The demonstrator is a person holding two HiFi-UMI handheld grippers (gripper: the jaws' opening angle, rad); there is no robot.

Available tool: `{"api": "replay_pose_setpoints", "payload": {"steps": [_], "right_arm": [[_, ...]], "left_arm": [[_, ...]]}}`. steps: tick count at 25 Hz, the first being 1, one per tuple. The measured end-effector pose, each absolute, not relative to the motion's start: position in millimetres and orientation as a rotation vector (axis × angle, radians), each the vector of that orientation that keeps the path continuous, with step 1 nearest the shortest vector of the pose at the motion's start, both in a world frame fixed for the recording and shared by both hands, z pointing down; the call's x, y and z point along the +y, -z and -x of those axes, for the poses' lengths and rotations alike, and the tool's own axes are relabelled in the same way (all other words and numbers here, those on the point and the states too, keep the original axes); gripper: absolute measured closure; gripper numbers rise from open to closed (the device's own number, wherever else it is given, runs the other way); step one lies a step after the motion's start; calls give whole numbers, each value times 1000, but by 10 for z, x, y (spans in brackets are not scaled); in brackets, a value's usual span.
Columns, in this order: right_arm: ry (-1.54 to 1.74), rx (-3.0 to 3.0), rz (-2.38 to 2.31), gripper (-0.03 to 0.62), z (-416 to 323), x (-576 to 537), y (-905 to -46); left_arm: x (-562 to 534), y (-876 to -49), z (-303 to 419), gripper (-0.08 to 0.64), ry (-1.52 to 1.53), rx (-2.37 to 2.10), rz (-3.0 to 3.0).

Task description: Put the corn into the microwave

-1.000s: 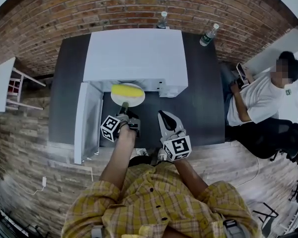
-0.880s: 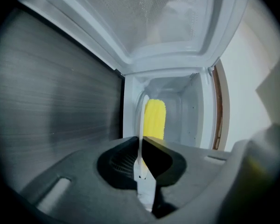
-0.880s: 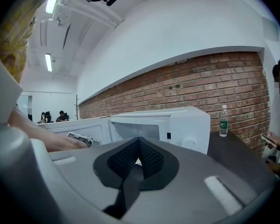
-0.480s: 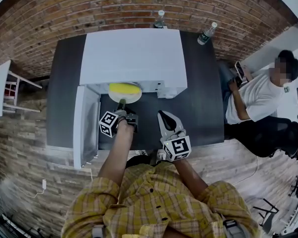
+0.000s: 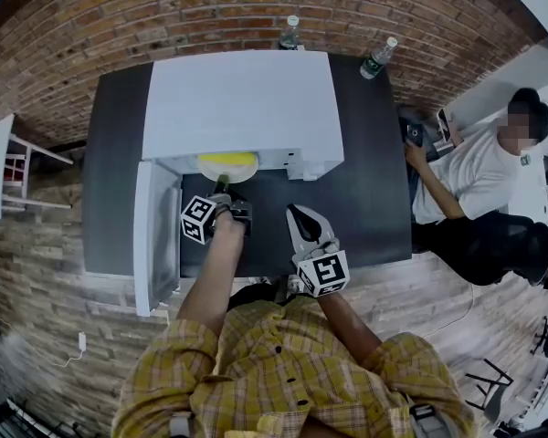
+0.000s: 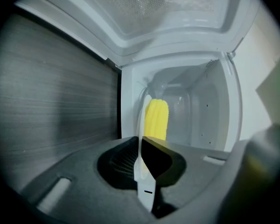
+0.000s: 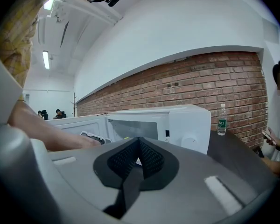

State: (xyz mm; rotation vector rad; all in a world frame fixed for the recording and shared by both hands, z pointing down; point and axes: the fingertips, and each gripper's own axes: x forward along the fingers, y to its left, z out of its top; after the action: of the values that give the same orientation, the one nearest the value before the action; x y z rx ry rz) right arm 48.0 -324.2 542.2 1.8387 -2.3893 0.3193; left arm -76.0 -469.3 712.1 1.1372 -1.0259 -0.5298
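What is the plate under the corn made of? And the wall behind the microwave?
The plate looks like white glazed ceramic or hard plastic. Its thin rim is smooth and evenly white, but I can't tell which of the two it is. The wall is rough red brick, with pale mortar lines showing between the bricks.

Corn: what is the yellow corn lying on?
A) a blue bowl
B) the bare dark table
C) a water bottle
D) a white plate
D: the corn lies on a white plate at the open mouth of the microwave.
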Motion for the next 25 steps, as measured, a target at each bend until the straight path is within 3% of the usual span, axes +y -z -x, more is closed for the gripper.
{"api": "replay_pose_setpoints", "payload": {"steps": [19,25], "right_arm": [[-365,-2404,-1848,591,-457,-3336,-5435],[-371,-2403,-1860,590,-493,-3344,-5421]], "left_arm": [[-4900,-7158,687,535,544,-1046,-1068],[-4898,-7254,667,445,542,-1049,-1014]]}}
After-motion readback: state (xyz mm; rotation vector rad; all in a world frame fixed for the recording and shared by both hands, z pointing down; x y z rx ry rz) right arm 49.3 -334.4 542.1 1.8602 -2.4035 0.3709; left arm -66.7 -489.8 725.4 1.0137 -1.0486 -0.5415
